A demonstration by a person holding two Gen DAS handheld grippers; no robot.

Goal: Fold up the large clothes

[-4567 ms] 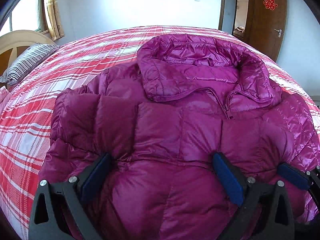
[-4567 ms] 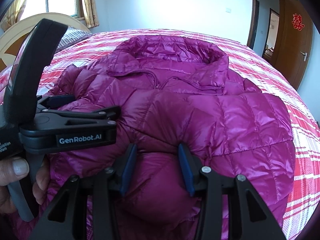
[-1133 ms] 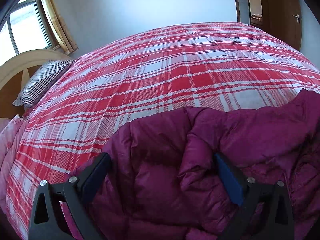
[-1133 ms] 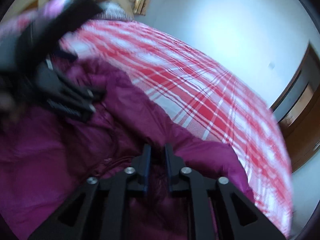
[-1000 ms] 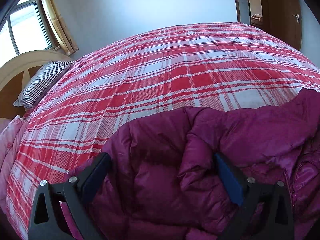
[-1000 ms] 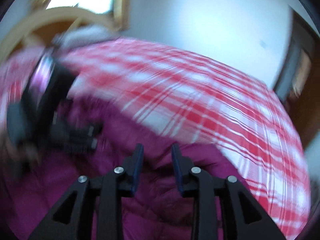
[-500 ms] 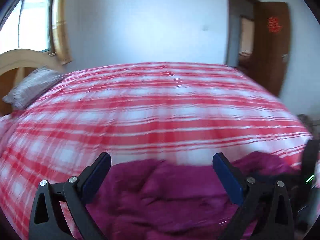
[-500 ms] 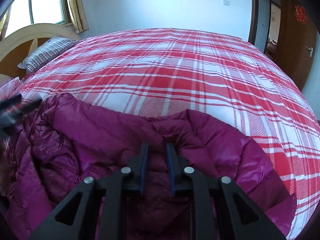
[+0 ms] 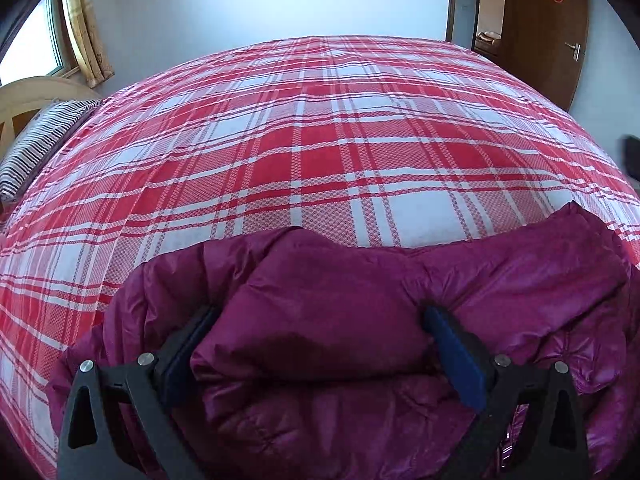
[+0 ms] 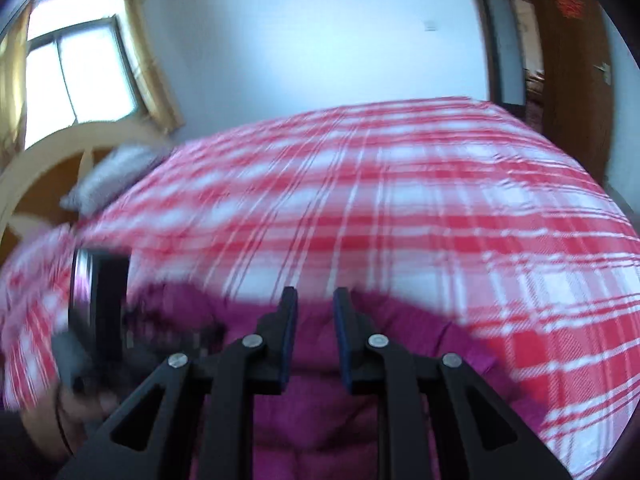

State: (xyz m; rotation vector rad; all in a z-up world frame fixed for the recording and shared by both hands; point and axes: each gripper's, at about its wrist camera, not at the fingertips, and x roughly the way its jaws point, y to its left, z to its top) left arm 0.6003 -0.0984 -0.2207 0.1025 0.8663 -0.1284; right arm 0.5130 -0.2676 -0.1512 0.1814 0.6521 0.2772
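Note:
A magenta puffer jacket (image 9: 360, 312) lies folded into a low bundle at the near edge of a bed with a red and white plaid cover (image 9: 320, 140). My left gripper (image 9: 316, 320) is open wide, its jaws on either side of a fold of the jacket. In the blurred right wrist view my right gripper (image 10: 315, 300) hovers over the jacket (image 10: 316, 408) with a narrow gap between its blue pads and nothing in it. The left gripper's body (image 10: 100, 312) shows at the left of that view.
A striped pillow (image 9: 36, 140) and a curved wooden headboard (image 9: 20, 100) are at the far left. A window (image 10: 76, 76) with yellow curtains is beyond them. A brown door (image 9: 544, 28) stands open at the far right.
The jacket went from spread flat to a folded bundle at the near edge. In the last half second my right gripper has lifted and its pads have parted a little; my left has lowered around a fold.

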